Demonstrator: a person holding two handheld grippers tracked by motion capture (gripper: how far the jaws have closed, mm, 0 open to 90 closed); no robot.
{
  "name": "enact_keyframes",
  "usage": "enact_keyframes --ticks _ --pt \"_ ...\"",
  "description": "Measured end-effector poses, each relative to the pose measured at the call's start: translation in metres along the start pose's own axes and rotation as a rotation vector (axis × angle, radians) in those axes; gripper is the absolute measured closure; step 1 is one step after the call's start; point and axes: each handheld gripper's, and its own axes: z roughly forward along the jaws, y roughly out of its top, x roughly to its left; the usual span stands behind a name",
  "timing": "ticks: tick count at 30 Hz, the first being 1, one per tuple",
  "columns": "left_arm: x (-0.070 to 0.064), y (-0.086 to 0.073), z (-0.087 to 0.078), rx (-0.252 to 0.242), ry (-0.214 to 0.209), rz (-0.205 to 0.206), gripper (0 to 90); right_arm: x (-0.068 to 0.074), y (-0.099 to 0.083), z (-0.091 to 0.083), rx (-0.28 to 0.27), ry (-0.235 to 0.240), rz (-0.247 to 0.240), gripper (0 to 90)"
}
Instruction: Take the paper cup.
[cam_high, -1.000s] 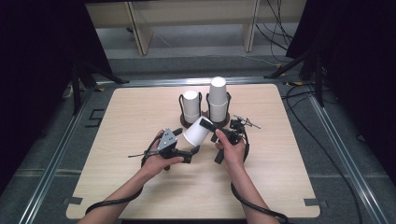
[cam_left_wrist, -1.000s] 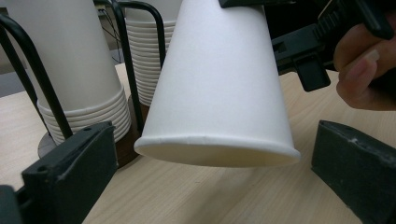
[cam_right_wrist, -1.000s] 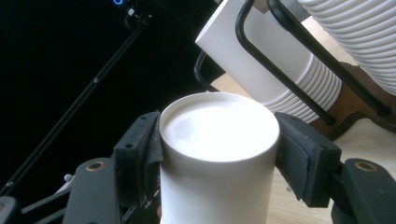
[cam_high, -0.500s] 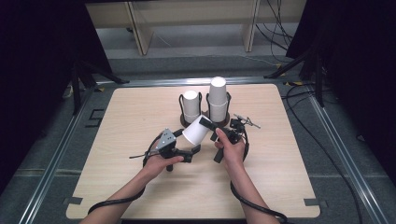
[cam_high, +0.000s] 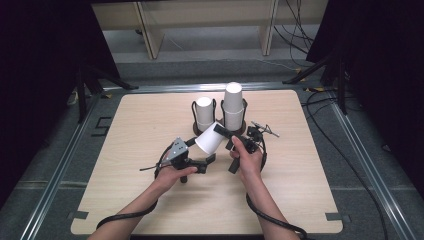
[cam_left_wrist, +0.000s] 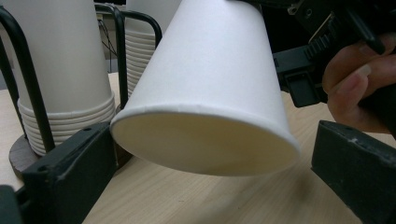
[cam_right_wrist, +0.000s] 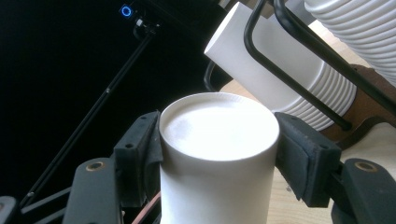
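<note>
- Right gripper view: my right gripper pinches the cup by its closed end, a pad pressed to each side.
- High view: that cup hangs tilted above the bench, rim toward my left gripper, just in front of two cup stacks in black holders.
- Left gripper view: my left jaws stand spread, one at each side of the rim; the left one looks to touch it, the right one is apart.

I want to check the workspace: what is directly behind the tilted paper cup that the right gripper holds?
Behind the tilted cup stand two stacks of upturned white cups in black wire holders on dark round bases. The cup covers the lower front of these bases, so that part stays unseen.
</note>
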Motion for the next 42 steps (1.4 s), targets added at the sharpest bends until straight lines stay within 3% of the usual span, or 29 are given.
enact_keyframes --ticks 7,8,10,15,17,19,20,42 --pt "0.0004 -0.0021 0.0012 0.004 0.008 0.005 0.0 0.0010 0.0003 0.0002 0.007 0.002 0.006 35.6" --pt "0.0006 -0.0025 0.0012 0.009 0.014 0.011 0.0 -0.0011 0.0007 0.0002 0.001 0.004 -0.022 35.6" --pt "0.0006 -0.0025 0.0012 0.011 0.011 0.011 0.0 0.0004 0.0004 0.0003 0.012 0.006 0.011 35.6" --pt "0.0002 -0.0040 0.0039 -0.013 0.002 0.013 0.0 0.0004 0.0002 0.0006 0.008 0.001 0.006 35.6" --pt "0.0000 -0.0043 0.0044 -0.017 -0.001 0.007 0.0 -0.0015 0.0005 0.0010 -0.004 -0.009 -0.031 35.7" --pt "-0.0007 -0.0040 0.0039 -0.006 0.006 0.009 0.0 -0.0018 0.0006 0.0012 -0.006 -0.008 -0.036 35.6" --pt "-0.0011 -0.0042 0.0045 -0.011 0.007 0.004 0.0 0.0008 0.0005 0.0003 0.012 0.013 0.013 35.6" --pt "-0.0007 -0.0038 0.0059 -0.035 0.018 0.014 2.7 -0.0011 -0.0011 0.0016 0.014 0.014 0.033 35.7"
